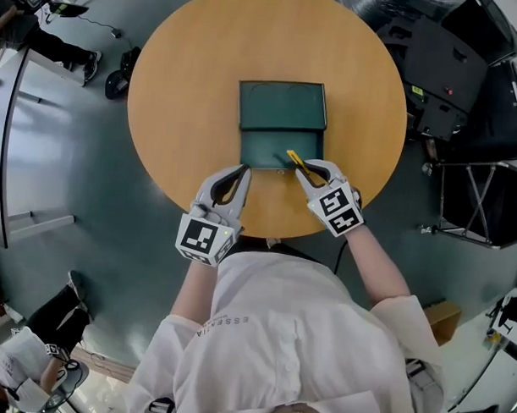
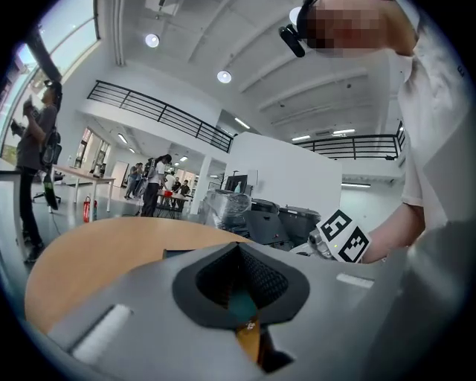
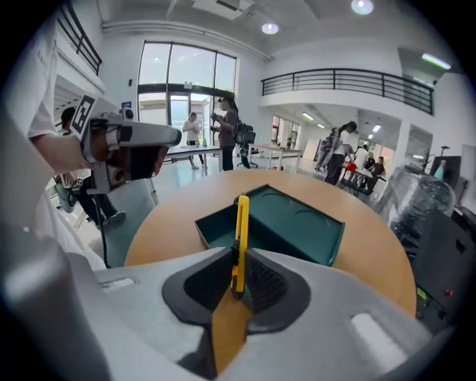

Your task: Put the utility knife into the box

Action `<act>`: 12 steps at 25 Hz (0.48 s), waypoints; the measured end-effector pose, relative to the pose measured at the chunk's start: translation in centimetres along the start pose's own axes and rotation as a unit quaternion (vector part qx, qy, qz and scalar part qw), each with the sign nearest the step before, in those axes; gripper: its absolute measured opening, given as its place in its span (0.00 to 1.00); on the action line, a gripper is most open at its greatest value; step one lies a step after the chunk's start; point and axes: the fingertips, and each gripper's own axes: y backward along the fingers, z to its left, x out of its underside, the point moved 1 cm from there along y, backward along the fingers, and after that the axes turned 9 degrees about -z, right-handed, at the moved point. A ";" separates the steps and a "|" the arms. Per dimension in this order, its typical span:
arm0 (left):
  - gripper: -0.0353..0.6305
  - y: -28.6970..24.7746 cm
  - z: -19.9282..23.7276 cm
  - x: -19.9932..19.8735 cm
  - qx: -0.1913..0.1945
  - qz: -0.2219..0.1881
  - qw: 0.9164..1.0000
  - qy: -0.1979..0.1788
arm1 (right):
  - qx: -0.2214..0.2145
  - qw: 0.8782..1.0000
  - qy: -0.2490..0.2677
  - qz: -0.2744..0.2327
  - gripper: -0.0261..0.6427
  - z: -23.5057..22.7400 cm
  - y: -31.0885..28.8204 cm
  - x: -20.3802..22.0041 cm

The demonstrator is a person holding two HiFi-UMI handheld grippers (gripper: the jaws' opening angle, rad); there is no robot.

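A round, light wooden surface (image 1: 186, 89) carries an open dark green rectangular box (image 1: 283, 118), its lid folded back on the far side. Both grippers are at the box's near edge. The left gripper (image 1: 241, 171) is closed, tips together, with nothing between them. The right gripper (image 1: 315, 171) is clamped on a slim yellow utility knife (image 3: 241, 223), which sticks out over the box's near edge.

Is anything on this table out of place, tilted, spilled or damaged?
Nothing stands out. The green box lies open and square on the table, and the right gripper holds the yellow utility knife at its near edge. No spill or damage shows.
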 end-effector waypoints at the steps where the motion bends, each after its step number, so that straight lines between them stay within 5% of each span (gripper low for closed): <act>1: 0.08 -0.5 0.7 0.4 0.002 0.005 1.000 0.003 | -0.011 1.000 0.002 0.014 0.10 -0.1 -1.1 0.2; 12: 0.08 -2.7 5.5 4.0 -0.014 0.044 0.998 0.032 | -0.148 0.974 0.015 0.170 0.10 -0.7 -9.1 4.3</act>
